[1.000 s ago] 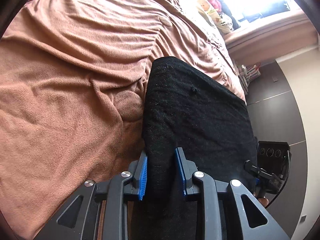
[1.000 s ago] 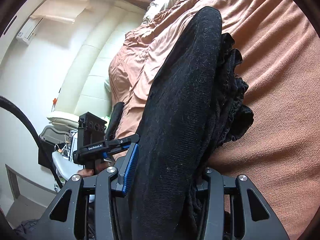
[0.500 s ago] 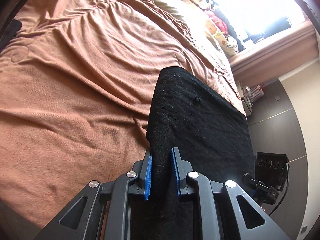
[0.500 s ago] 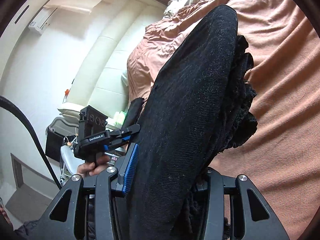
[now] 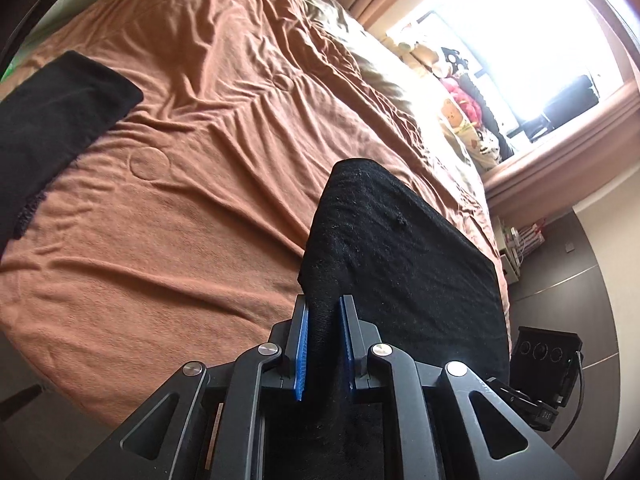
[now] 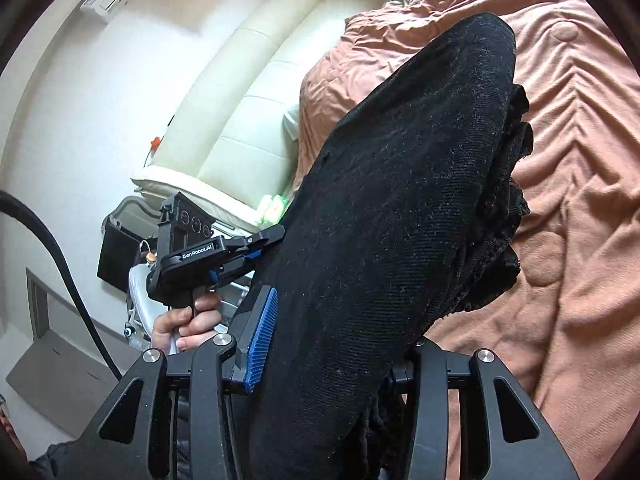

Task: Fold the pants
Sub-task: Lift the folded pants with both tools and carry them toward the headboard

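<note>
The black pants (image 5: 404, 268) are held up above a bed with a rust-brown cover (image 5: 208, 168). My left gripper (image 5: 323, 344) is shut on one edge of the fabric between its blue pads. My right gripper (image 6: 332, 340) is shut on a thick folded bundle of the same pants (image 6: 400, 208), which stretches up and away and hides the right finger. The left gripper also shows in the right wrist view (image 6: 224, 252), clamped on the far side of the pants. Another black part of the pants (image 5: 56, 120) shows at the far left, above the bed.
Pillows (image 5: 384, 80) and soft toys (image 5: 460, 108) lie along the bed by a bright window (image 5: 520, 52). A cream padded headboard (image 6: 248, 112) and white wall stand behind the bed. Dark floor (image 5: 580, 248) shows at the right.
Both grippers have lifted the pants higher above the bed. The left gripper's jaws have closed tighter on the fabric. A far black part of the pants has come into the left view.
</note>
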{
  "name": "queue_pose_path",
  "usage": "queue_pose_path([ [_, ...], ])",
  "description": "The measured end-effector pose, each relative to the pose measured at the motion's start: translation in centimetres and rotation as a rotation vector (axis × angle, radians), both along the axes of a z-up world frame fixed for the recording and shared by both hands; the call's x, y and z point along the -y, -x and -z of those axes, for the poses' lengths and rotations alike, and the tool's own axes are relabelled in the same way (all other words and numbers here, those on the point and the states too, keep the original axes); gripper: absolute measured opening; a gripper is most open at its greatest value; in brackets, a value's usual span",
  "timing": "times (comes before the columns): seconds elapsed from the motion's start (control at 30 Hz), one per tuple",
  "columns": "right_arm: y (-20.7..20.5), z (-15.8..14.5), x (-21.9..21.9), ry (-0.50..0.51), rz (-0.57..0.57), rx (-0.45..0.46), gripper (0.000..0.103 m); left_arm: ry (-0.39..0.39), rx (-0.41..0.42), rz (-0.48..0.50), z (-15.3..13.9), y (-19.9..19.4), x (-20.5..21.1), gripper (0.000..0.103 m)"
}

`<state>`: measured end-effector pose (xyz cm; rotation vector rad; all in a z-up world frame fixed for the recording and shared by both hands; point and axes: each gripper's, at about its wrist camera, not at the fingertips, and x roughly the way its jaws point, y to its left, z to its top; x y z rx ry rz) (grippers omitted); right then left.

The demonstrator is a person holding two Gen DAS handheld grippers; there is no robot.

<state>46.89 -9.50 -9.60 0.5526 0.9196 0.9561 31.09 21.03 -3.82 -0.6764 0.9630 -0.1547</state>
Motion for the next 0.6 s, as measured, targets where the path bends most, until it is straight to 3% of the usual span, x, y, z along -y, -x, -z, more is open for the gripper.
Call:
queue_pose_path([
  [0.6, -5.6, 1.3, -11.6, 0.017, -0.131, 0.032, 0.042, -0.053, -0.003, -0.143, -1.8, -1.5, -16.1, 0.014],
])
